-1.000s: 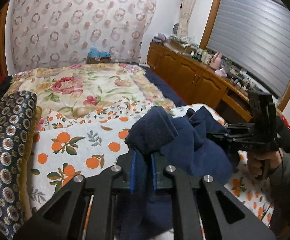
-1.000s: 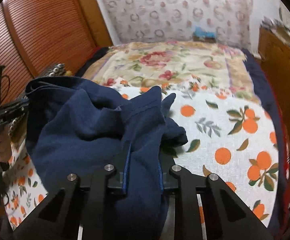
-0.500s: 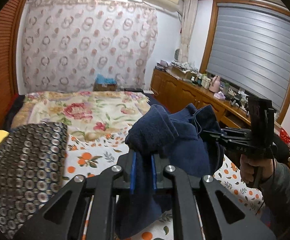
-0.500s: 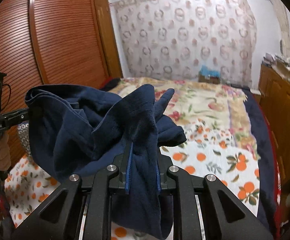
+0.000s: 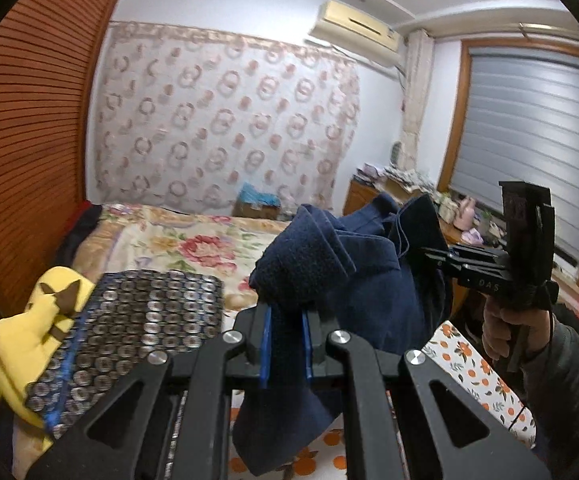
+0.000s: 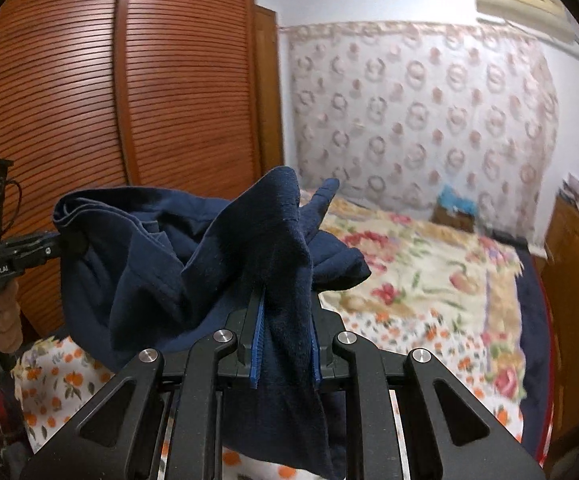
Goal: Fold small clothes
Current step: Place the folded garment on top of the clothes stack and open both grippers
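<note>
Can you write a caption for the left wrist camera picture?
Left gripper and right gripper each pinch the navy garment, holding it above the orange-print bedsheet.

a home bedroom: floral bed [image 5: 177, 240], louvered wooden wardrobe [image 6: 89, 100], patterned curtain [image 5: 225, 120], wall air conditioner [image 5: 353, 32].

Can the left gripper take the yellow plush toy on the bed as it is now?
Probably not: the left gripper is shut on the navy garment, so its jaws are occupied. The yellow plush toy lies uncovered, off to its side.
</note>
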{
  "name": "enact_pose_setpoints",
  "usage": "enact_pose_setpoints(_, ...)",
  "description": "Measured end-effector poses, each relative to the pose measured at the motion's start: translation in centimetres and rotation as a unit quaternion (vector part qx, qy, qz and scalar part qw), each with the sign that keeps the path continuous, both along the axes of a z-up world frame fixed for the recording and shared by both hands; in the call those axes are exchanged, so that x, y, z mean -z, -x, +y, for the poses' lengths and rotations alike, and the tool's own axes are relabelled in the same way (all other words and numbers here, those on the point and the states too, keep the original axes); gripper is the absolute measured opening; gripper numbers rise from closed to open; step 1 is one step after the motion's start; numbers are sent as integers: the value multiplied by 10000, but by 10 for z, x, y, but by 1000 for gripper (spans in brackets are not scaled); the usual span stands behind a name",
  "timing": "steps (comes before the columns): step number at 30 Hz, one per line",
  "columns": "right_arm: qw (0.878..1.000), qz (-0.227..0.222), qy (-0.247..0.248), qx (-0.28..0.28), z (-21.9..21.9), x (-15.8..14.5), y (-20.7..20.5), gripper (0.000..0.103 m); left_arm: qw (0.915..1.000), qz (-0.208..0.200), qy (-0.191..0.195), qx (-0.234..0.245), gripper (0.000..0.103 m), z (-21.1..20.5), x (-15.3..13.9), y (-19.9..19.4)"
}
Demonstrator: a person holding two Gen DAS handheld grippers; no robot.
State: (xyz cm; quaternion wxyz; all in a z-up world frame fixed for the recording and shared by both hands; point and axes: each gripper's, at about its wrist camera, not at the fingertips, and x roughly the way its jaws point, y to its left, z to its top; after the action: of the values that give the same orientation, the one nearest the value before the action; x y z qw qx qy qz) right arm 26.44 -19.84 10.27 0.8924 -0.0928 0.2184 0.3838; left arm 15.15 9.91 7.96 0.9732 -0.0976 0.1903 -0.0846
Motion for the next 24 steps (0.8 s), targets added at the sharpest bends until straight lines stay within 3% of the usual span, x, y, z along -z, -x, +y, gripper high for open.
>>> enact_pose_setpoints(4,9990,-210,75,-377,42,-16,-8,15,9991,-72,140,-382,9,30,5,13)
enact_pose_setpoints(8,9953,-349,242,-865,101,-20,-20,15,9952,20,289,-935,9,69,28,28)
enact_pose_setpoints(15,9835,-302,823,-1580,231,21,-49,15,9786,548,565,-1899,10,120,87,34)
enact_pose_setpoints(20,9877,-3,946,-1244,289,49,-82,19,9738,754,637,-2049,13,131,113,35)
enact_pose_setpoints(24,9920,49,761,-1006,289,49,-90,38,9728,692,436,-2166,23,134,115,53)
